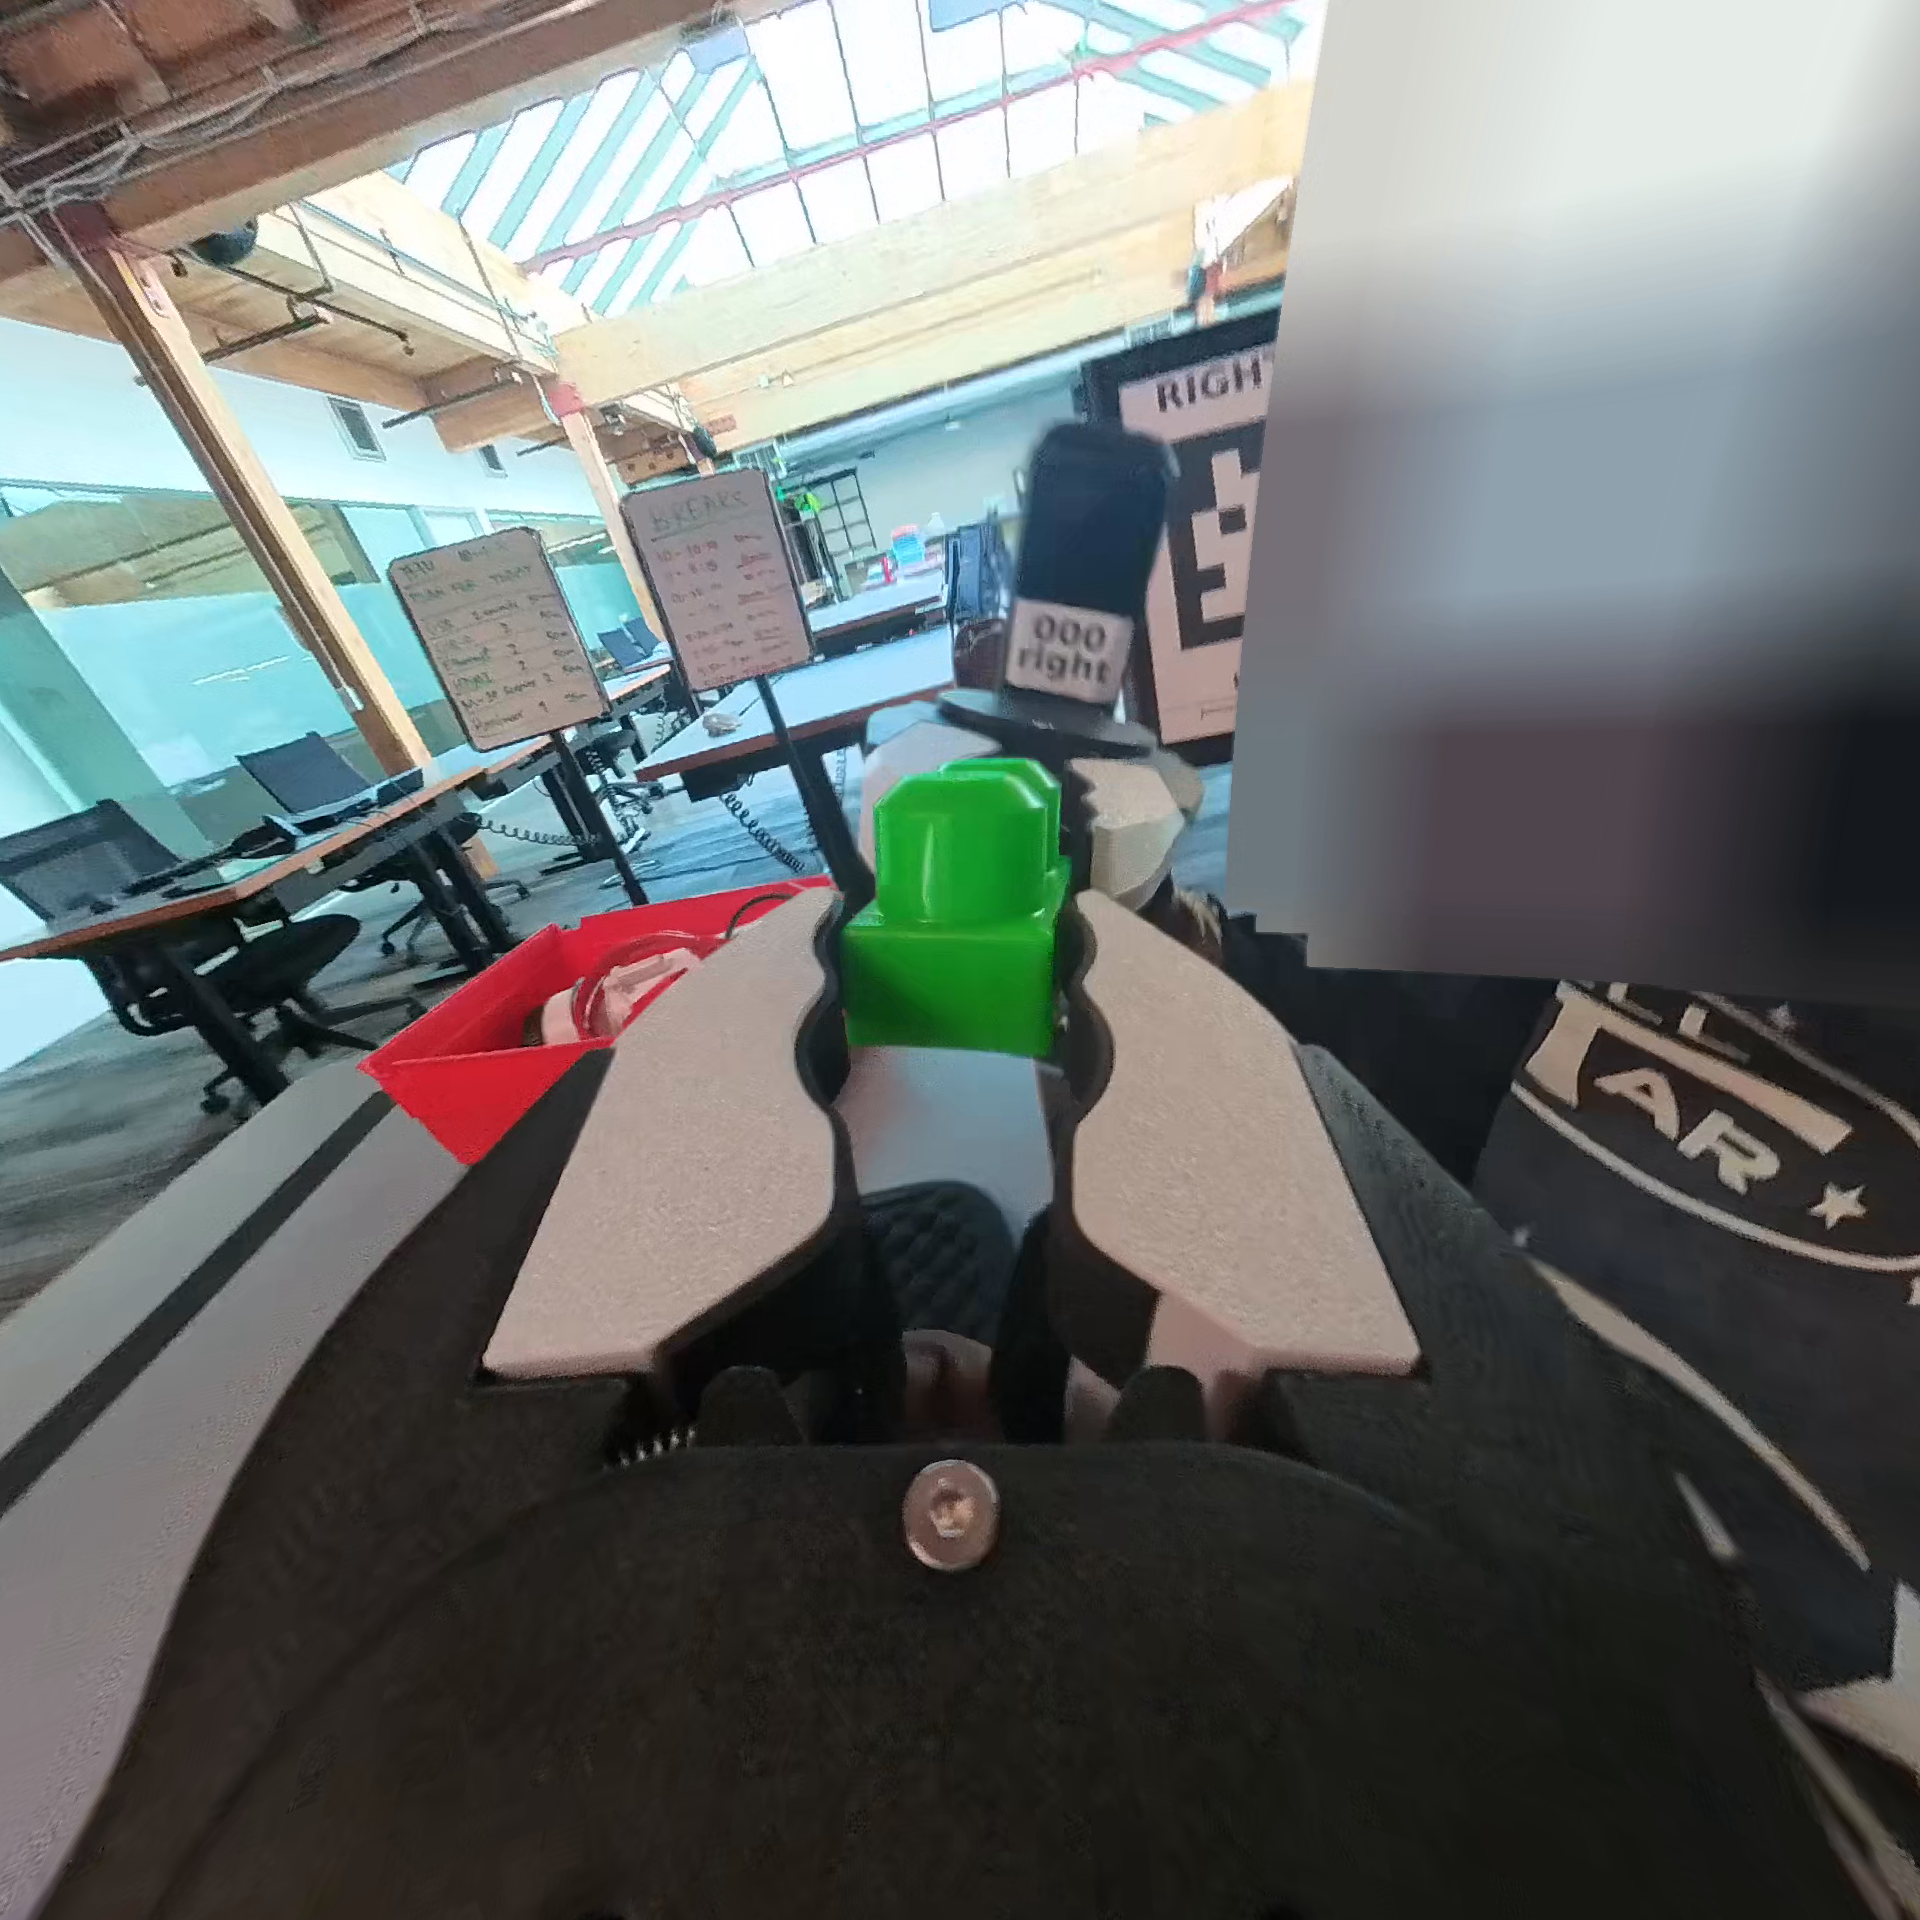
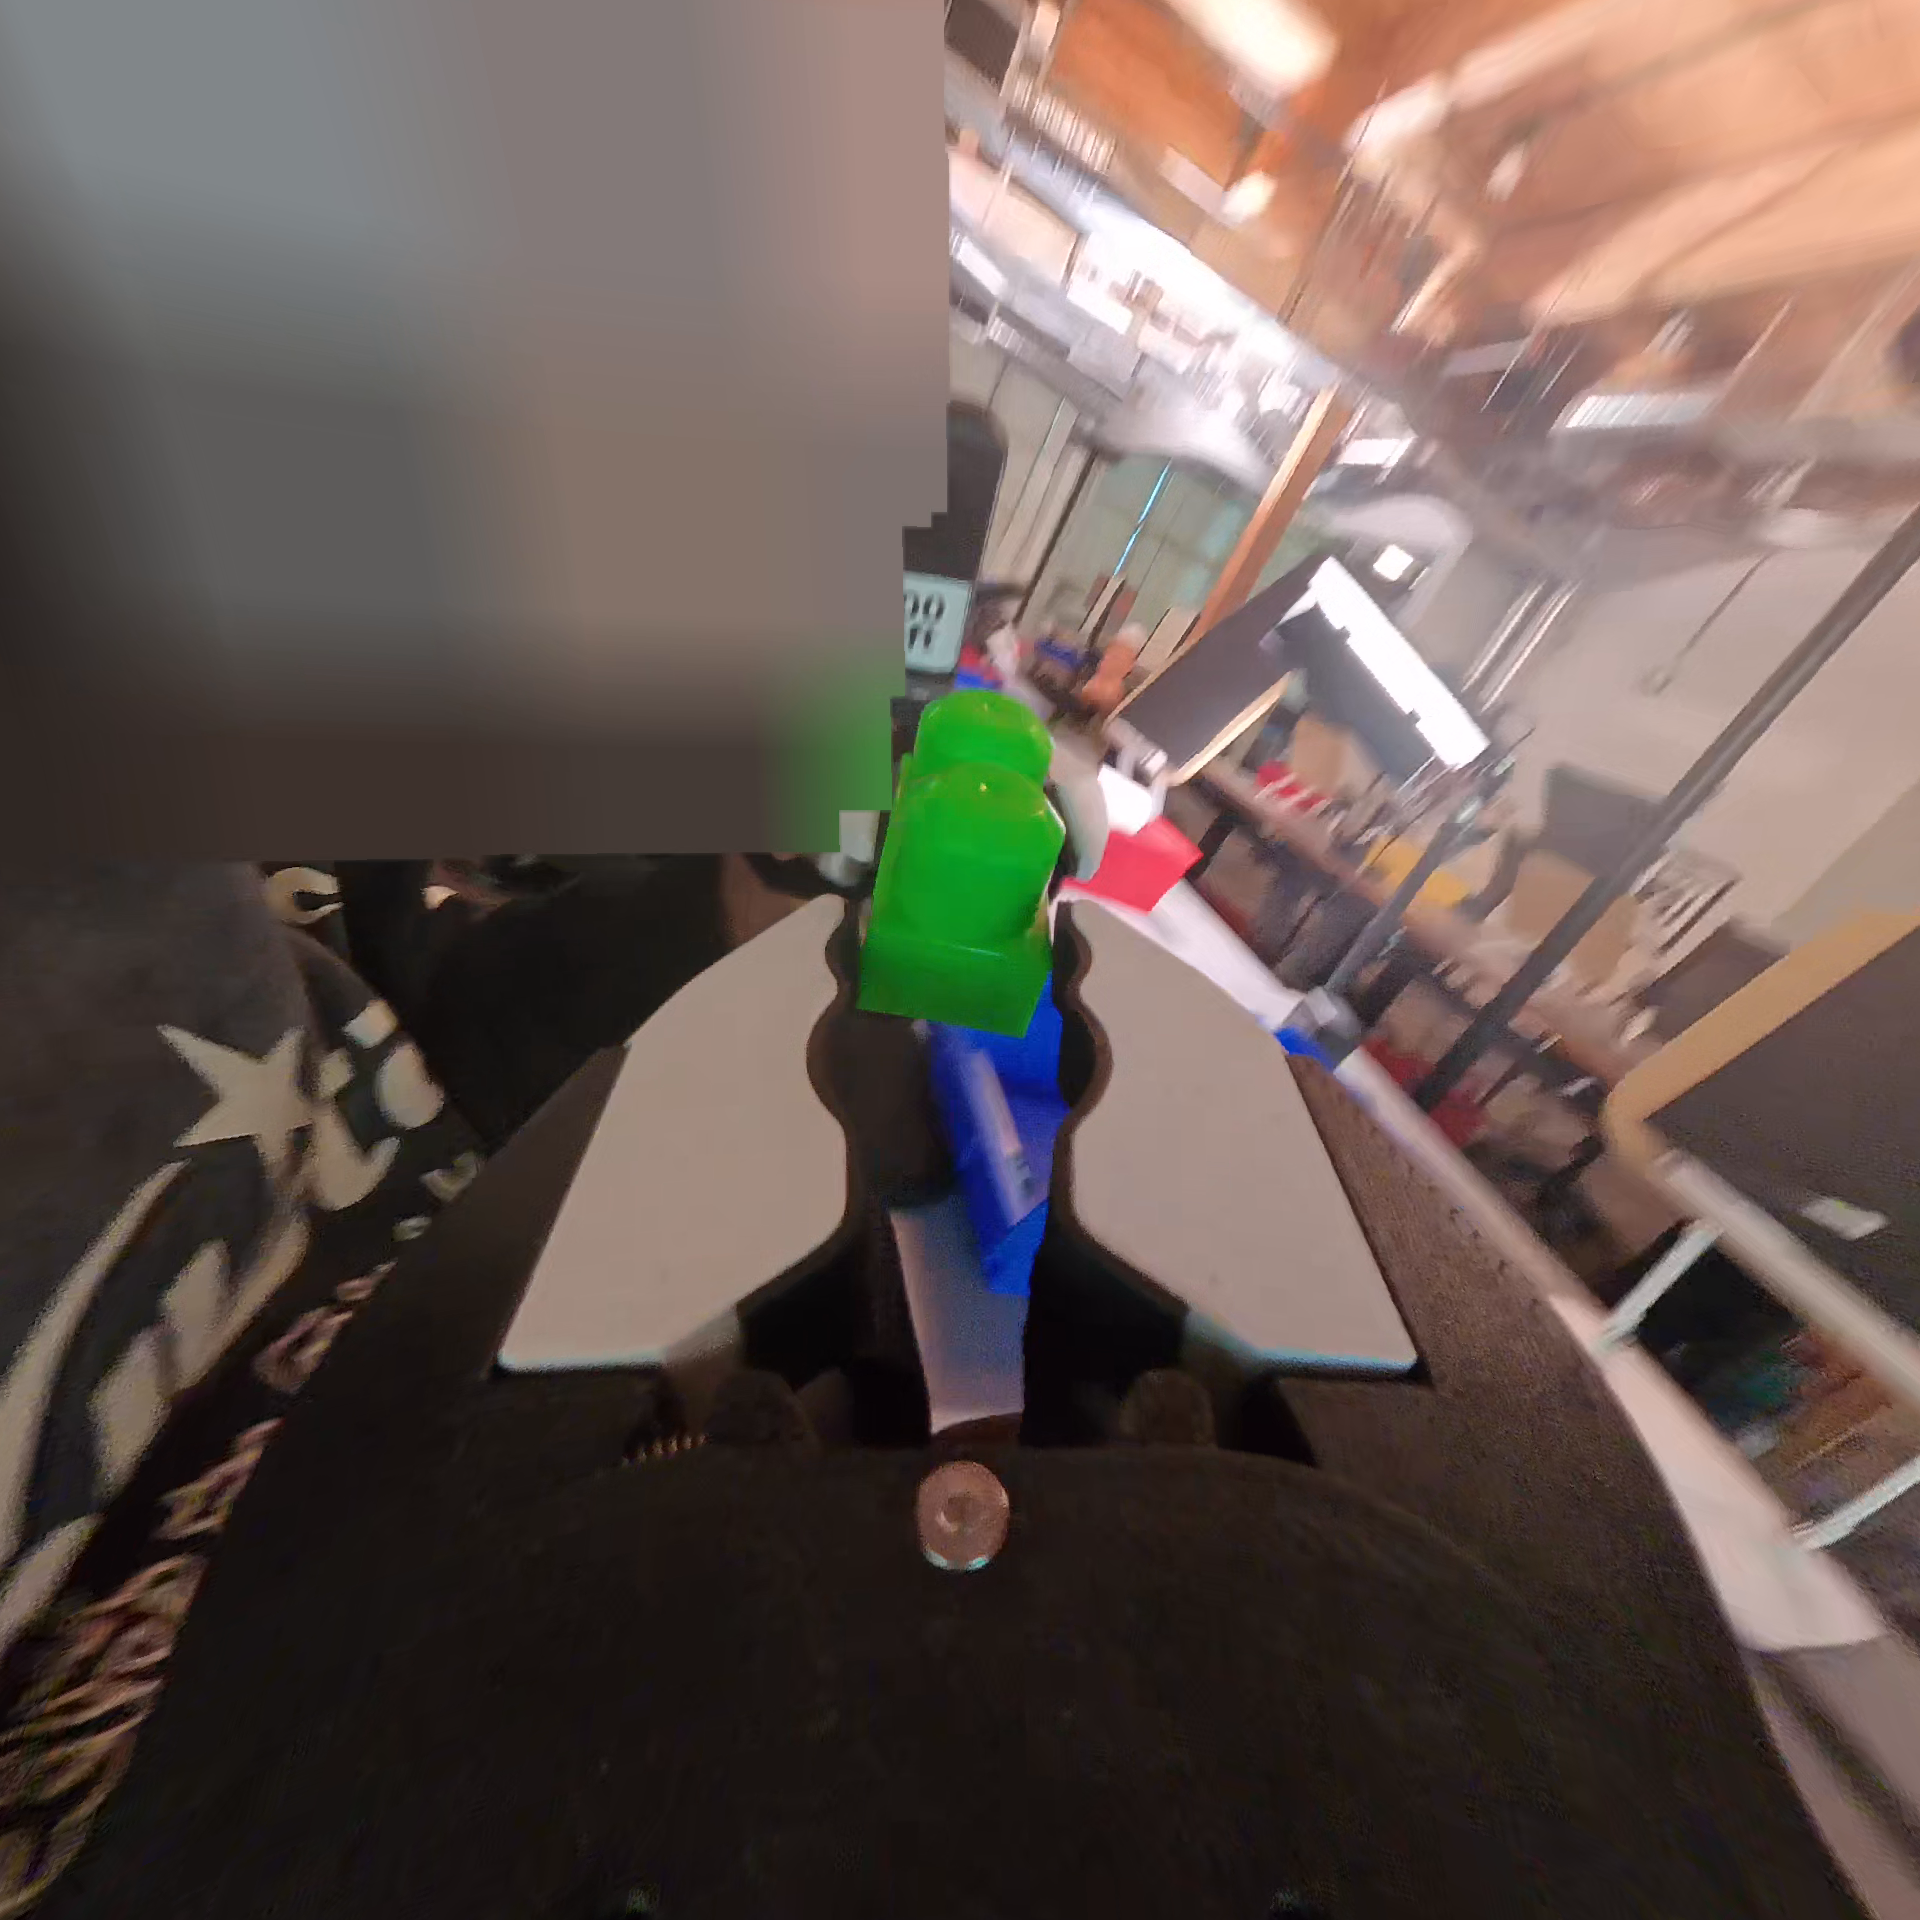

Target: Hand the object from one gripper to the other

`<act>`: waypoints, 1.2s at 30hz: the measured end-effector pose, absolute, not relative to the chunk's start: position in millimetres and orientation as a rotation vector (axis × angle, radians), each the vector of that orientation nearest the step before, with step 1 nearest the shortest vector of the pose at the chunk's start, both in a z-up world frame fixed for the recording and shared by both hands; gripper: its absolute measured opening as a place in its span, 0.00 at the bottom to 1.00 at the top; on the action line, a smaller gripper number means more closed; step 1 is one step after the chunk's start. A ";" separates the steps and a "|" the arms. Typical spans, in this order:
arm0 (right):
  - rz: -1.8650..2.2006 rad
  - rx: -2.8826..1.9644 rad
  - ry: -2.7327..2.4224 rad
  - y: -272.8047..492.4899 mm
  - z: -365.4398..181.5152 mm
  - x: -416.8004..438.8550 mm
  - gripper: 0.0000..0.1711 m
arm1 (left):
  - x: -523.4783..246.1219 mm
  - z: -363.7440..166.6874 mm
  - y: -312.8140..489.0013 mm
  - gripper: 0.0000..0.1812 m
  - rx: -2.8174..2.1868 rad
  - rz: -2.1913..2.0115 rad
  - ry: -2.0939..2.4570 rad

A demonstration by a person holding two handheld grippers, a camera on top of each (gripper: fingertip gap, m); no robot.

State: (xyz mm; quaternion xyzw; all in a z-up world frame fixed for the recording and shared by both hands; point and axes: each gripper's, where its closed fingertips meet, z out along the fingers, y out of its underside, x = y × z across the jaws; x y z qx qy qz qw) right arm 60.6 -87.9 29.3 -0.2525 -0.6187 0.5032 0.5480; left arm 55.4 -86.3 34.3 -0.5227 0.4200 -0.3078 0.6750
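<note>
A green two-stud brick (image 1: 951, 966) is held in the air between both grippers. My left gripper (image 1: 951, 925) is shut on its square base, with both fingers against its sides. My right gripper (image 1: 997, 790) faces it from beyond, its pale fingers flanking the studs. In the right wrist view the brick (image 2: 961, 904) sits slightly tilted between the fingertips of the right gripper (image 2: 954, 925), which close on its sides. The left gripper (image 2: 966, 831) shows just behind the brick, mostly hidden. That view is motion-blurred.
A red bin (image 1: 468, 1081) holding small parts stands on the grey table below left; it also shows in the right wrist view (image 2: 1132, 862). A blue container (image 2: 997, 1122) lies under the grippers. A person's dark printed clothing (image 1: 1714, 1143) is close by. Desks, chairs and whiteboards (image 1: 499, 634) stand farther off. Both grippers' tips are close together, under 4 cm apart.
</note>
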 end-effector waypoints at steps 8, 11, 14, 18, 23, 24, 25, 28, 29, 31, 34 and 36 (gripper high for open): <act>0.275 -0.109 -1.250 -75.8 35.4 61.2 0.36 | 55.6 35.8 -81.2 0.20 -1.292 -1.010 0.803; 0.188 -0.046 -1.235 -80.5 33.1 57.8 0.34 | 60.2 26.7 -77.6 0.20 -1.347 -1.011 0.820; 0.164 -0.021 -1.241 -82.6 30.4 56.3 0.26 | 65.0 21.2 -80.8 0.20 -1.371 -1.027 0.857; 0.237 -0.081 -1.299 -83.0 29.0 57.8 0.26 | 65.7 20.8 -84.0 0.23 -1.301 -0.949 0.931; 0.761 -0.359 -1.406 -87.7 31.0 60.9 0.25 | 56.4 27.5 -84.9 0.38 -1.049 -0.536 1.025; 0.866 -0.400 -1.428 -90.0 29.9 61.3 0.25 | 56.8 28.2 -86.5 0.38 -1.024 -0.489 1.040; 0.951 -0.434 -1.446 -92.1 28.7 61.3 0.26 | 58.2 29.1 -88.7 0.38 -1.001 -0.458 1.053; 1.077 -0.490 -1.471 -95.0 27.1 60.9 0.26 | 63.1 24.3 -92.7 0.32 -0.989 -0.421 1.106; 1.096 -0.503 -1.477 -95.4 26.7 60.9 0.26 | 63.6 21.9 -92.0 0.28 -0.998 -0.411 1.120; 1.104 -0.517 -1.473 -94.4 26.9 60.5 0.26 | 64.1 22.1 -92.4 0.24 -1.003 -0.424 1.121; 1.082 -0.498 -1.453 -93.2 28.4 60.6 0.26 | 63.9 25.6 -91.1 0.23 -1.048 -0.521 1.073; 0.969 -0.399 -1.396 -89.5 31.9 60.7 0.34 | 61.3 30.7 -87.8 0.23 -1.108 -0.641 0.994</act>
